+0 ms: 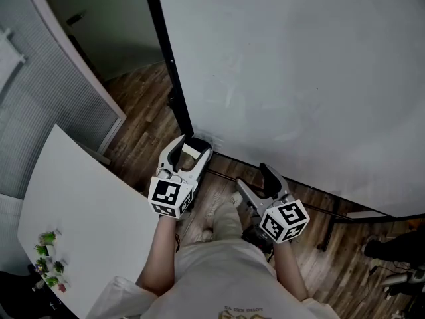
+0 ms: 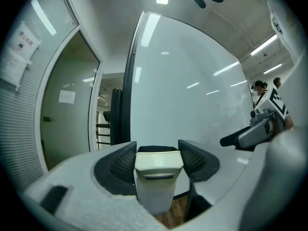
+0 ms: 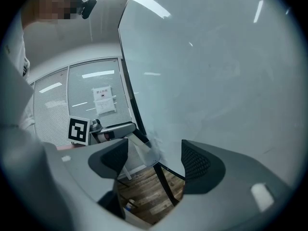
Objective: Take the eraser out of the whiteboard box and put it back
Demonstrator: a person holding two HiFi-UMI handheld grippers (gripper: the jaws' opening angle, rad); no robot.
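Note:
A cream-white eraser (image 2: 158,177) with a dark felt face sits upright between the pads of my left gripper (image 2: 158,160), which is shut on it. In the head view the left gripper (image 1: 186,153) holds the eraser (image 1: 190,150) close to the lower left corner of the whiteboard (image 1: 299,65). To its right, my right gripper (image 1: 253,182) hangs open near the board's bottom edge. The right gripper view shows the open right gripper (image 3: 154,160) with nothing between its jaws, and past them the eraser (image 3: 144,153). I cannot make out any box.
The whiteboard's black frame (image 1: 166,52) and stand legs (image 1: 332,221) rise from a wooden floor. At the left is a white table (image 1: 86,205) with small green items (image 1: 48,258). Behind it is a wall with blinds (image 1: 40,111). A dark shoe (image 1: 378,248) is at the right.

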